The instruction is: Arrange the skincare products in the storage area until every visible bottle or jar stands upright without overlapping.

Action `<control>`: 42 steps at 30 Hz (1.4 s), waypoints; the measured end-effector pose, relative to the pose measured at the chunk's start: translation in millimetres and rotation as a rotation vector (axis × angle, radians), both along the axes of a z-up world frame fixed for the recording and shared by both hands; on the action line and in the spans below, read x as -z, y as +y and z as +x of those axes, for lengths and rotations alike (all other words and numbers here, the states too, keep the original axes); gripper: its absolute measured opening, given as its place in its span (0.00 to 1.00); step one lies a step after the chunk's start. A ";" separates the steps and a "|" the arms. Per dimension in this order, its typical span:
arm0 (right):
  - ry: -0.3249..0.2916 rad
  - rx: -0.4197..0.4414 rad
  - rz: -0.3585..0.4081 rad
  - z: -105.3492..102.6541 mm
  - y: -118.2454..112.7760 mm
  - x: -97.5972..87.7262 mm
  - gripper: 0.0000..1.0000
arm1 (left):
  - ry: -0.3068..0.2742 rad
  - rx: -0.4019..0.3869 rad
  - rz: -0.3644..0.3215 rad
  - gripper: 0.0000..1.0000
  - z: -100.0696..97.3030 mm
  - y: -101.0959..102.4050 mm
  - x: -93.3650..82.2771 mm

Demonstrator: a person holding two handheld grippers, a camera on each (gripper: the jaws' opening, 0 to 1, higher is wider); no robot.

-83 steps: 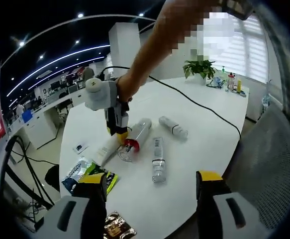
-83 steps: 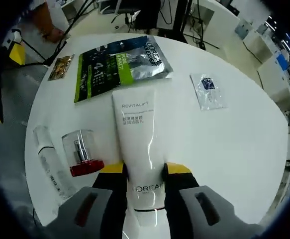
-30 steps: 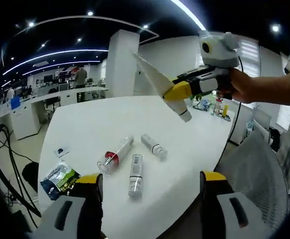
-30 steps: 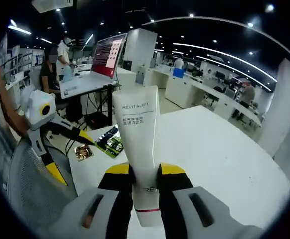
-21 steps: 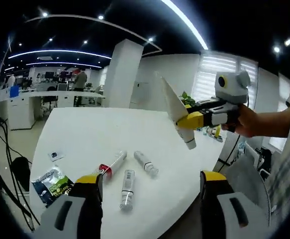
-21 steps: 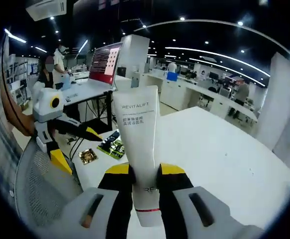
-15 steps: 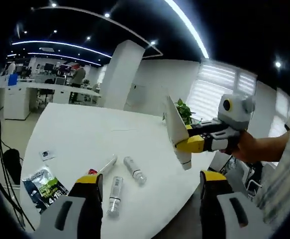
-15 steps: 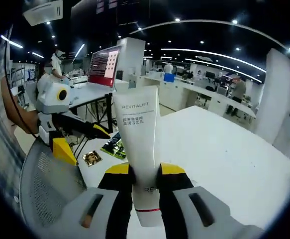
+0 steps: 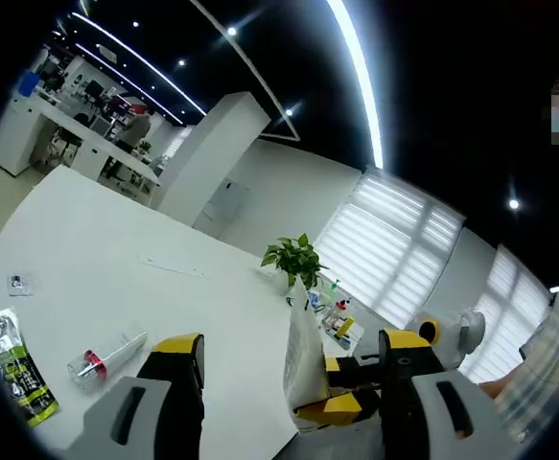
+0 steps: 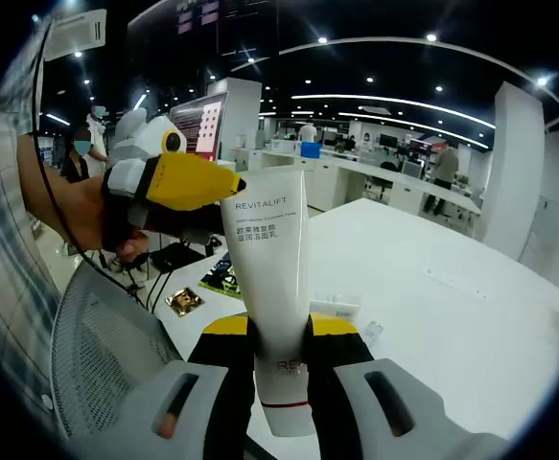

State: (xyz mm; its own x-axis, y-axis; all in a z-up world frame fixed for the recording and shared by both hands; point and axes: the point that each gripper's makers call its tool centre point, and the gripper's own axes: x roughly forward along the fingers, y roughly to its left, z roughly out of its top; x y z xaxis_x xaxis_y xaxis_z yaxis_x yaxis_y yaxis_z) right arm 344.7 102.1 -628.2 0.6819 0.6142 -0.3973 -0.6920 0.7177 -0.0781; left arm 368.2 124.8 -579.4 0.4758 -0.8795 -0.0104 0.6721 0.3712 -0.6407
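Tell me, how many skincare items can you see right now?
3, maybe more hidden. A white tube is held in the right gripper, off the table. A clear bottle with a red band and a green sachet lie on the table.

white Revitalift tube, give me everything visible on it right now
The white tube is a glossy plastic squeeze tube, flat and wide at its crimped end, narrowing toward the cap end. "REVITALIFT" is printed near the wide end, with small text lines below and a thin red band near the cap end. The right gripper is clamped on its lower body, yellow-tipped fingers on both sides, holding it in the air with the crimp away from the camera. In the left gripper view it appears edge-on. The left gripper's yellow tip sits close beside its crimped end.
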 end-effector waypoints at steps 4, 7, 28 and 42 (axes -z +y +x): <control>-0.007 0.013 0.019 -3.5 0.0 -2.3 0.17 | 0.013 0.019 -0.026 0.72 5.4 -10.9 -5.0; -0.009 0.023 0.038 -6.8 1.5 -4.5 0.17 | 0.000 0.043 -0.014 0.65 4.8 -19.8 -5.0; -0.016 0.097 0.156 -26.6 -14.5 -19.5 0.18 | -0.183 0.265 0.036 0.31 -37.0 -75.4 -11.2; -0.021 0.114 0.236 -30.2 -10.1 -21.3 0.19 | -0.253 0.278 0.105 0.30 -45.6 -73.2 -11.9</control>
State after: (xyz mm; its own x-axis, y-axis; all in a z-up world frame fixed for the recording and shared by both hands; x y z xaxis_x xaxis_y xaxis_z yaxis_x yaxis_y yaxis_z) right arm 314.6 92.0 -607.0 0.7586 0.6069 -0.2372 -0.6057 0.7910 0.0867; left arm 322.6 51.7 -567.5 0.2184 -0.9757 -0.0196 0.8884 0.2071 -0.4097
